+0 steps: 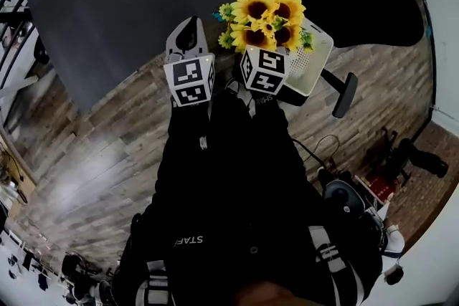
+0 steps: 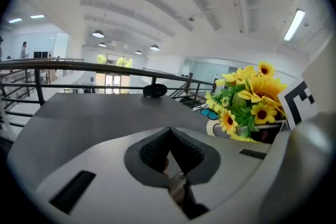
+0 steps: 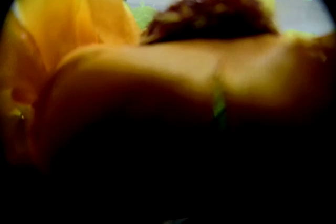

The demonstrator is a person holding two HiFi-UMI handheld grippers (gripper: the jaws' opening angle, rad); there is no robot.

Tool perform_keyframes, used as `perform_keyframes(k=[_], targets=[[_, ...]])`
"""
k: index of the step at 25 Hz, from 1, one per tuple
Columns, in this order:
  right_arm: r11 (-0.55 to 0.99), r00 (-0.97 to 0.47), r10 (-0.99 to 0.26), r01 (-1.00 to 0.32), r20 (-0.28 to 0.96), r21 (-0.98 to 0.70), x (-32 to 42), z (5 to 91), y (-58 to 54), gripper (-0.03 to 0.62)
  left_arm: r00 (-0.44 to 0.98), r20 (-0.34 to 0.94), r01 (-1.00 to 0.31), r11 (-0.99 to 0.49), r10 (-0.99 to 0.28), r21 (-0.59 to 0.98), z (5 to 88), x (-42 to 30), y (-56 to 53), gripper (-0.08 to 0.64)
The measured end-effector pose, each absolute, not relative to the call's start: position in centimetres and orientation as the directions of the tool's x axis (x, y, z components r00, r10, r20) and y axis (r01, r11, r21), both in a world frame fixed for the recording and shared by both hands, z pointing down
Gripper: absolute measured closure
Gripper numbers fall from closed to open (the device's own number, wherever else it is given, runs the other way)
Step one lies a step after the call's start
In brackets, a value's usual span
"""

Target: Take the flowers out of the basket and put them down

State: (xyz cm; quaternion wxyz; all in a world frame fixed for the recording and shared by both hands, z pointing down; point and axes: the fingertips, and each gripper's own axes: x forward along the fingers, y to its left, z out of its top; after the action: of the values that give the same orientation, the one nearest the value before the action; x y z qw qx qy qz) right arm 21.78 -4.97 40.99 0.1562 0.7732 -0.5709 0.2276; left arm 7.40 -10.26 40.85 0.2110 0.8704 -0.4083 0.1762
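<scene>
In the head view the left tongs (image 1: 188, 36) hung over the near edge of the grey table (image 1: 129, 3), just beside the right tongs (image 1: 264, 69). The right tongs' tips were lost under the flowers (image 1: 267, 16). The bunch stood in the white basket (image 1: 315, 57), right ahead of the right tongs and a little to their right. In the left gripper view the left tongs (image 2: 168, 136) were clenched, pads meeting with nothing between them. The flowers (image 2: 247, 102) sat in the basket (image 2: 214, 127) off to their right. The right gripper view was filled by the flowers (image 3: 100, 34), blurred yellow petals hard against the lens and darkness below. No jaws showed there, so whether they had closed on anything could not be told. The step looked like getting a hold on the bunch. It would go best with the right tongs taking the stems low down rather than the heads, then lifting straight up. The empty left tongs could steady the basket, which might otherwise rise with the bunch.
</scene>
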Motion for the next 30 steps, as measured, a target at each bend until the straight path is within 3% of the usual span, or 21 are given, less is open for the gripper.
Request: perform_keyframes(k=[9, 14, 19, 30], targets=[[-0.065, 0.023, -0.823, -0.996, 0.567, -0.053, 7.3, 45.6, -13.4, 0.066, 0.406, 0.535, -0.913, -0.357, -0.741, 0.198, 44.9, -8.5, -15.3, 0.561], [0.030, -0.066, -0.817, -0.997, 0.572, -0.072, 4.8, 47.4, -14.3, 0.066, 0.320, 0.559, -0.947, -0.261, -0.765, 0.185, 45.9, -11.5, -14.5, 0.561], [0.119, -0.140, -0.795, -0.990, 0.590, -0.075, -2.5, 51.6, -17.4, 0.066, 0.256, 0.589, -0.966, -0.177, -0.767, 0.189, 49.3, -18.6, -15.7, 0.561], [0.233, -0.206, -0.765, -0.972, 0.610, -0.036, -7.5, 58.3, -21.1, 0.066, 0.217, 0.627, -0.974, -0.120, -0.748, 0.195, 53.9, -22.5, -15.9, 0.561]])
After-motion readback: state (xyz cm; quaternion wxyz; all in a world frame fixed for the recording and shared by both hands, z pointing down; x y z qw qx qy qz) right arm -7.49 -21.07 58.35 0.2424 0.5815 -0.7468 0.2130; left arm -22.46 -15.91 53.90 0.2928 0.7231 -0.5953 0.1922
